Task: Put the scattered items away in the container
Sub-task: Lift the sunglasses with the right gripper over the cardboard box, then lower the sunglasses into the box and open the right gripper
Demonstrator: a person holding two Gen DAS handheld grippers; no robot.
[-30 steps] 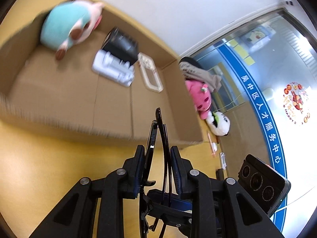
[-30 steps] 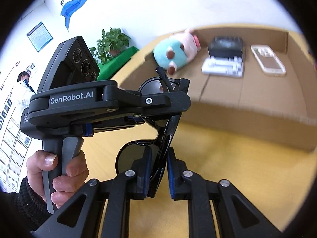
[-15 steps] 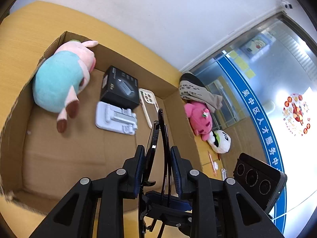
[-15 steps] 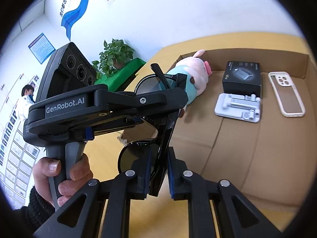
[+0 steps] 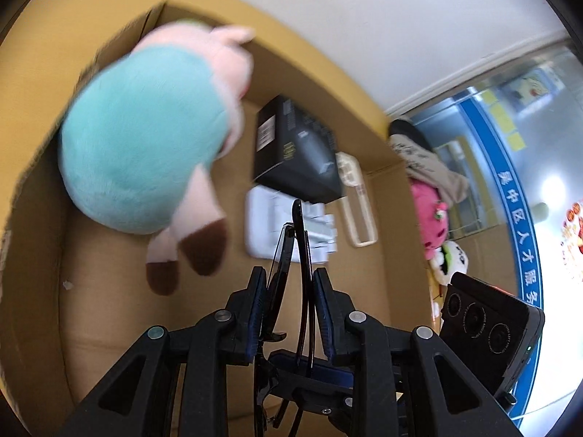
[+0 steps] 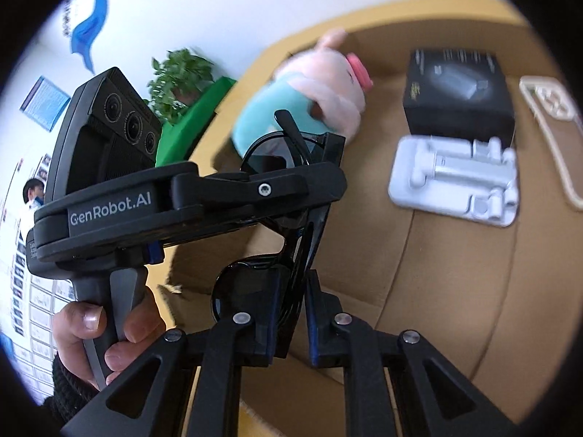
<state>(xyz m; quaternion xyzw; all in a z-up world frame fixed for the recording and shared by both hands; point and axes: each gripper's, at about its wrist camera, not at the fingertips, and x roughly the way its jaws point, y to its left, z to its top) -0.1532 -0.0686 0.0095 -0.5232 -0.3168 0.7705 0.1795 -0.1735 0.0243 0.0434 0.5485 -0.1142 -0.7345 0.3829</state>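
Black sunglasses [image 6: 291,218] hang over the cardboard box [image 5: 120,306], long axis upright in the right-wrist frame. I read my right gripper [image 6: 291,313] closing on the lower end, my left gripper [image 5: 288,306] clamped on the folded frame. Only the right-wrist view shows the lenses; the left shows the free floor at lower left.

An office or public service hall — a glass wall [image 5: 510,138] carries a blue band of Chinese lettering [image 5: 517,225]. White walls hold posters [image 6: 43,102] and rows of notices [image 6: 32,306], with a potted plant [image 6: 182,73] beside them.
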